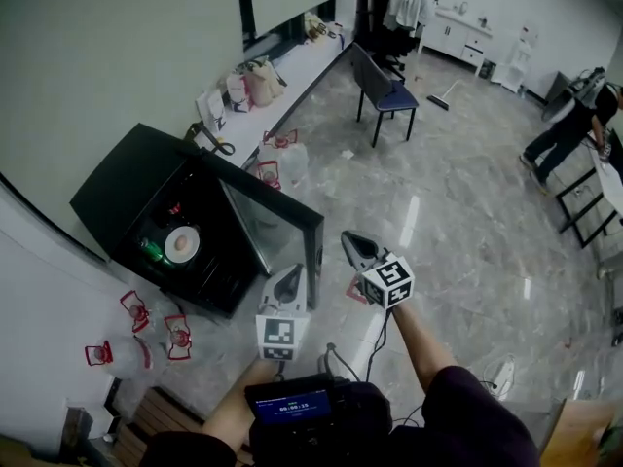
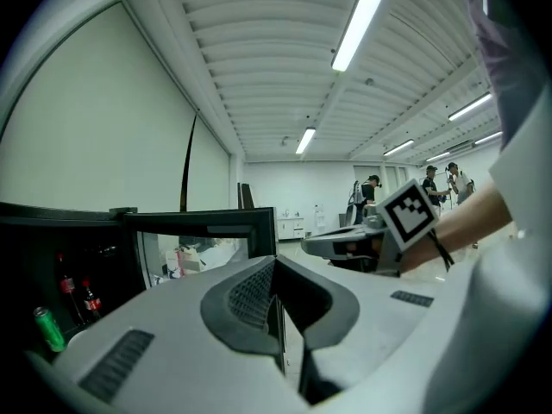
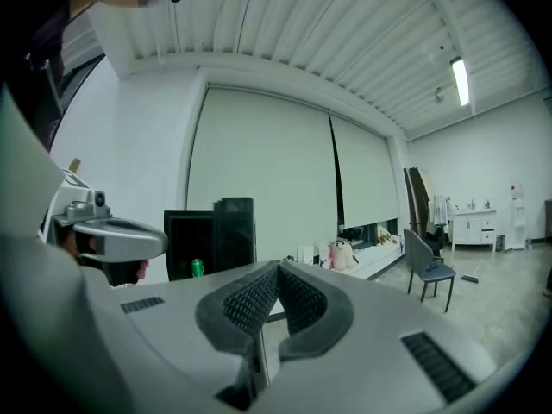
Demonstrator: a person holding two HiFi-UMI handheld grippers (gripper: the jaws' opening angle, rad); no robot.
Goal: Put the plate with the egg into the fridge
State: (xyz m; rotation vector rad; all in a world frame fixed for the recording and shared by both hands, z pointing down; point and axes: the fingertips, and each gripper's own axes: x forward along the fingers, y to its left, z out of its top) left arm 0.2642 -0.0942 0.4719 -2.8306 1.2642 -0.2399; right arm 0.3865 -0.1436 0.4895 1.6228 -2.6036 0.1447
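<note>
Left gripper (image 1: 291, 276): jaws clenched, pads meeting, nothing between them. Right gripper (image 1: 351, 242): same, clamped together and empty. The two sit side by side, both pointing roughly level.

Plate (image 1: 193, 236) with the egg (image 1: 179, 246) is on a shelf inside the fridge (image 1: 127, 188), ahead and to the left of both jaw pairs and well apart from them. Neither gripper touches it. A green can (image 1: 152, 251) lies just left of the plate on the same shelf.

Fridge door (image 1: 277, 212) is open. Its free edge is just ahead of the left jaws, and in the left gripper view the door frame (image 2: 207, 222) fills the space straight past the tips. The can (image 2: 49, 328) and two bottles (image 2: 76, 296) show far left of the jaws there; the right gripper (image 2: 345, 244) is to their right.

In the right gripper view the fridge (image 3: 211, 235) is ahead and slightly left of the tips, the can (image 3: 197, 267) visible inside. The left gripper (image 3: 112, 235) is off to the left and a chair (image 3: 427, 270) well to the right. I can't make out the plate in either gripper view.
</note>
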